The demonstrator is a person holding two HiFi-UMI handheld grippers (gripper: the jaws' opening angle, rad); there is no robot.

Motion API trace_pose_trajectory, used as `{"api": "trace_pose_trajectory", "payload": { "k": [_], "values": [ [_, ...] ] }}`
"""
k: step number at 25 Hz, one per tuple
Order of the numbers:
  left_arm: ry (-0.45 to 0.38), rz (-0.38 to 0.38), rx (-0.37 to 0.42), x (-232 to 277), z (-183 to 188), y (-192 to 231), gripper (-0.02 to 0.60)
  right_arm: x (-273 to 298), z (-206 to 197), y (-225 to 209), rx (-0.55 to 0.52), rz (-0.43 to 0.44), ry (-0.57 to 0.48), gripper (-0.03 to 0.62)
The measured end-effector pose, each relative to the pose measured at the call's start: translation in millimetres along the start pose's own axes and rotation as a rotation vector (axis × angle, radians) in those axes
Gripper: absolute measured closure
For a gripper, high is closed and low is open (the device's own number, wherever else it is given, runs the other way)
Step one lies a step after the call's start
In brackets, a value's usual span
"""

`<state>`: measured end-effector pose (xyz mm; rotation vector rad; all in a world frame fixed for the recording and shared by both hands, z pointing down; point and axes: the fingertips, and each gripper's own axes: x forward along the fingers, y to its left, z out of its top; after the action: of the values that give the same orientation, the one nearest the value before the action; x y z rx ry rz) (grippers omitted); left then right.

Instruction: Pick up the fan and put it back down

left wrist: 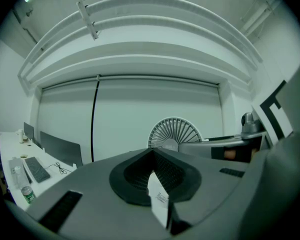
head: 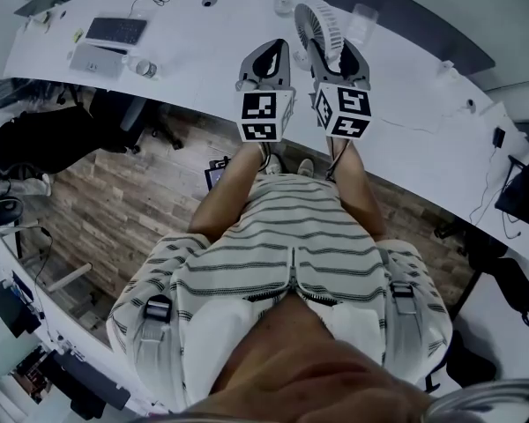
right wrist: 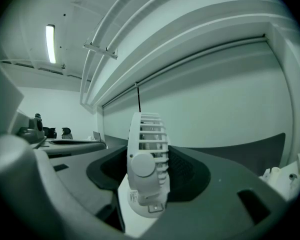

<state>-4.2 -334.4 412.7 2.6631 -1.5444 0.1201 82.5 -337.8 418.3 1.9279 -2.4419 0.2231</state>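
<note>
Showing the fan (right wrist: 146, 129) edge-on, right tool (right wrist: 152, 156) clamps it; left tool (left wrist: 154, 152), closed empty, faces its grille (left wrist: 174, 131).

white desk (head: 203, 51) | wood-plank floor (head: 97, 210) | black chair (head: 115, 113) | ceiling strip light (right wrist: 50, 43)

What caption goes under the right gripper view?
The right gripper holds a white fan edge-on between its jaws.
</note>
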Motion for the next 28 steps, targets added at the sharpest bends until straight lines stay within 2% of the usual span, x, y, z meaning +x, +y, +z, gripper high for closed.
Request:
{"api": "trace_pose_trajectory", "payload": {
  "k": [18, 28],
  "values": [
    [-0.022, -0.007, 0.006, 0, 3, 2, 0.572, 4, -5, -5, -0.001, -0.004, 0.008, 0.367],
    [-0.01, 0.015, 0.013, 0, -1, 9, 0.574, 19, -21, -8, -0.018, 0.031, 0.031, 0.367]
  ]
}}
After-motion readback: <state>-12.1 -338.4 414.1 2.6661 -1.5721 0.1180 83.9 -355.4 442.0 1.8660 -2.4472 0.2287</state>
